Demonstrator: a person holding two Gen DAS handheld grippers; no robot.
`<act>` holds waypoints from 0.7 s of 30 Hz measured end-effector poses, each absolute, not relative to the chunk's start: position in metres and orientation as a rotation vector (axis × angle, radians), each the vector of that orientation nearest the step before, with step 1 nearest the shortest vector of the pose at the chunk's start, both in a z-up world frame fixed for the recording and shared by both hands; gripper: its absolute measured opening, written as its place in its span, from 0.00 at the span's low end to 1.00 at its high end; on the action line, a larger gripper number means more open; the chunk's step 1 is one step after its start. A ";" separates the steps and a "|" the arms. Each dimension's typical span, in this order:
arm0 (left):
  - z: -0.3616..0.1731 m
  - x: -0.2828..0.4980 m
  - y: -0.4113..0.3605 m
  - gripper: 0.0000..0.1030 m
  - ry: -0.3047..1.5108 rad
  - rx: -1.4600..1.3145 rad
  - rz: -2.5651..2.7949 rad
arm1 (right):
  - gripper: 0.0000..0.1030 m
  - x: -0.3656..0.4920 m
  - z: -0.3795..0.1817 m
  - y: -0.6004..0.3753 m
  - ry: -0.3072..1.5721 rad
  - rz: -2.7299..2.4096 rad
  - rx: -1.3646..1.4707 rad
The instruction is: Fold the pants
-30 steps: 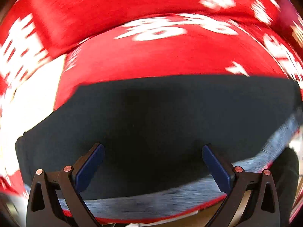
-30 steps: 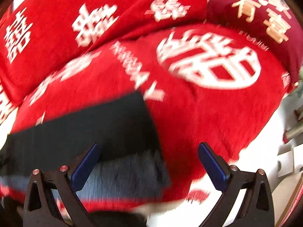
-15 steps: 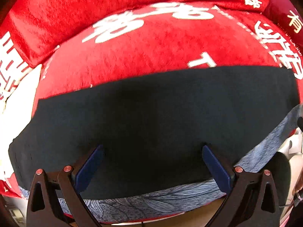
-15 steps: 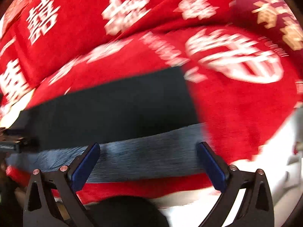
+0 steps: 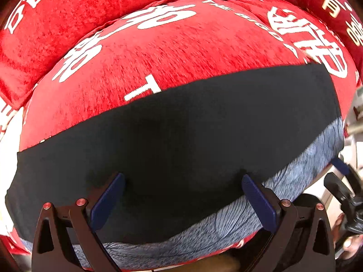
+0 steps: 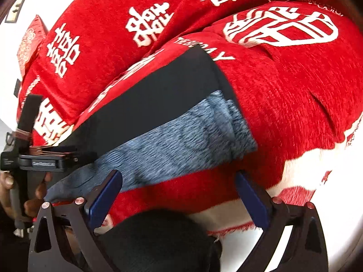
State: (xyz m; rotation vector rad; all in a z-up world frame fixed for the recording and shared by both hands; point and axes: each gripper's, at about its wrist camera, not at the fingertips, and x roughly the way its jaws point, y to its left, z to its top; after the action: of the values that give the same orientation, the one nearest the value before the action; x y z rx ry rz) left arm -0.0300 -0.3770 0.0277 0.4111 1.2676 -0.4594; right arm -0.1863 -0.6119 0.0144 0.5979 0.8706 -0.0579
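The pants [image 5: 181,136] are seen as a long, flat, dark band laid across a red cover [image 5: 177,63]. In the left wrist view the band runs from about 8 o'clock to 2 o'clock. The upper layer is plain black and smooth. Along its near edge a strip of blue-grey fabric with a fine veined pattern is exposed, widening toward 4 o'clock. In the right wrist view the pants [image 6: 158,104] are shown ending in a straight short edge near 1 o'clock of centre, with the grey strip below the black layer.

The left gripper [image 5: 182,195] is held with its jaws spread wide over the near part of the pants; nothing is pinched between them, and contact with the cloth cannot be told. The right gripper [image 6: 178,195] is likewise spread, nothing between its jaws, and is held over the cover just past the near edge of the grey strip.

The cover is plush, printed with large white characters and some Latin letters. Matching red cushions [image 6: 102,29] are stacked behind it toward 11 o'clock. A white surface [image 6: 283,244] is seen at the right view's 5 o'clock. A hand [image 6: 27,195] is seen at 8 o'clock in the right view, wrapped round the handle of the left gripper.
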 end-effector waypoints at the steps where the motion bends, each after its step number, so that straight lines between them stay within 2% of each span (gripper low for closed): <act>1: 0.027 -0.030 -0.382 1.00 1.269 0.398 -0.455 | 0.94 -0.186 0.010 -0.619 0.855 -0.059 0.632; 3: 0.023 -0.031 -0.393 1.00 1.266 0.394 -0.445 | 0.94 -0.188 0.012 -0.626 0.792 -0.050 0.653; 8: 0.020 -0.037 -0.415 1.00 1.227 0.423 -0.418 | 0.86 -0.182 0.019 -0.632 0.711 0.002 0.661; 12: 0.018 -0.039 -0.416 1.00 1.220 0.412 -0.404 | 0.57 -0.175 0.019 -0.636 0.676 0.073 0.661; 15: 0.022 -0.039 -0.412 1.00 1.223 0.402 -0.406 | 0.53 -0.169 0.019 -0.632 0.687 0.143 0.638; 21: 0.032 -0.042 -0.393 1.00 1.195 0.382 -0.379 | 0.53 -0.147 0.017 -0.622 0.712 0.164 0.577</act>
State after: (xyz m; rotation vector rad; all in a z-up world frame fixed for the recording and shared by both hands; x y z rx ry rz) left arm -0.0425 -0.3930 0.0325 0.3820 1.1950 -0.3792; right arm -0.1467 -0.6215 0.0171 0.5772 0.7118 0.1637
